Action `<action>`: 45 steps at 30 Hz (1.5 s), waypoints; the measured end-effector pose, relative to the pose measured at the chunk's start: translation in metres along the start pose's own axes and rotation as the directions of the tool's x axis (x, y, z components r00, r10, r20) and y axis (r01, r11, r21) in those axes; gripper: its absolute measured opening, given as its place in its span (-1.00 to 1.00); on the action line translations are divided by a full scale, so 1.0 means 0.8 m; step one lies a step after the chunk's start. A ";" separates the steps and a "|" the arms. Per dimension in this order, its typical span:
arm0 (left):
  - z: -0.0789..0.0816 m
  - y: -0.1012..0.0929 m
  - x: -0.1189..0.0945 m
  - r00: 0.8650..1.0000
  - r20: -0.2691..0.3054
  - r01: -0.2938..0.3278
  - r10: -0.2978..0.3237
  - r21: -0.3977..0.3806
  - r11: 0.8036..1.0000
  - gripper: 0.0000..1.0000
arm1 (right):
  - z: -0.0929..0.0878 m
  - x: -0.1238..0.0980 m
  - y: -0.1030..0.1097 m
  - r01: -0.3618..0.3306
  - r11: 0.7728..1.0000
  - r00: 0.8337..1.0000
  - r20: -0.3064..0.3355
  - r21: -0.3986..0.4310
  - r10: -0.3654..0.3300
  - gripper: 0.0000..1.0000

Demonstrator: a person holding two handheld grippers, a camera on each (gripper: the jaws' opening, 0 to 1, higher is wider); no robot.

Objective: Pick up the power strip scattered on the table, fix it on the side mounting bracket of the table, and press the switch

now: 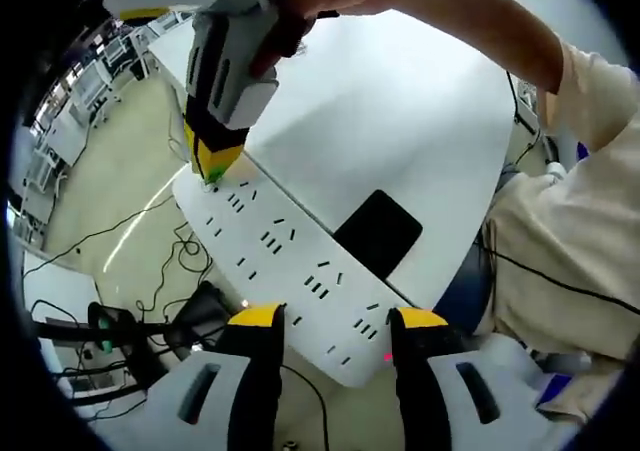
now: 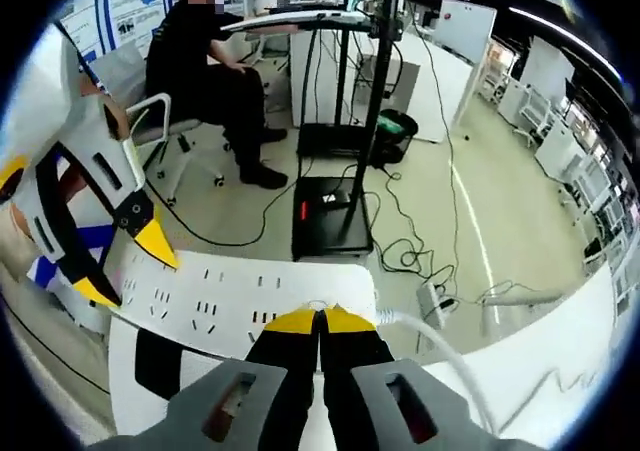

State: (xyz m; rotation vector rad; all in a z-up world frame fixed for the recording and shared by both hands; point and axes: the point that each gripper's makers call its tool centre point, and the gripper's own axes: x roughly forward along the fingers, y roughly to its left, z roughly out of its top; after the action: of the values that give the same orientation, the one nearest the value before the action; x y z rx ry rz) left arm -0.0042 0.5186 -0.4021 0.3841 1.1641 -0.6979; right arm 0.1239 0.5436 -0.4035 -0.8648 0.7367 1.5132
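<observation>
Yellow-tipped jaws of the left gripper (image 1: 335, 323) are spread wide around the near end of the power strip (image 1: 285, 246), at the last step of the task.

Set along the bench (image 1: 400, 101) edge, apparently seated on the side mounting bracket, the long white power strip is flanked at its near end by the parted jaws, though firm contact cannot be told. At its far end, the right gripper (image 2: 320, 320) is brought down with jaws closed together, nothing held between them, tips pressed on or just at the strip's surface where the white cord (image 2: 440, 346) leaves. Pressing of the switch is judged to be in hand. Next, a short firm push is called for, the strip being steadied against sliding. Beyond, a black pad (image 1: 377, 233) lies on the bench.
</observation>
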 end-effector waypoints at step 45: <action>-0.003 0.002 -0.001 0.999 -0.032 0.007 -0.006 0.012 1.000 -0.06 | -0.003 0.001 0.002 -0.061 0.998 0.984 -0.166 -0.004 0.059 -1.00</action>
State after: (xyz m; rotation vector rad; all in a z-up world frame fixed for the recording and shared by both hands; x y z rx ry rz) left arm -0.0046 0.5213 -0.4025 0.4031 1.1922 -0.7070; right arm 0.1226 0.5421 -0.4055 -0.9918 0.8850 1.5107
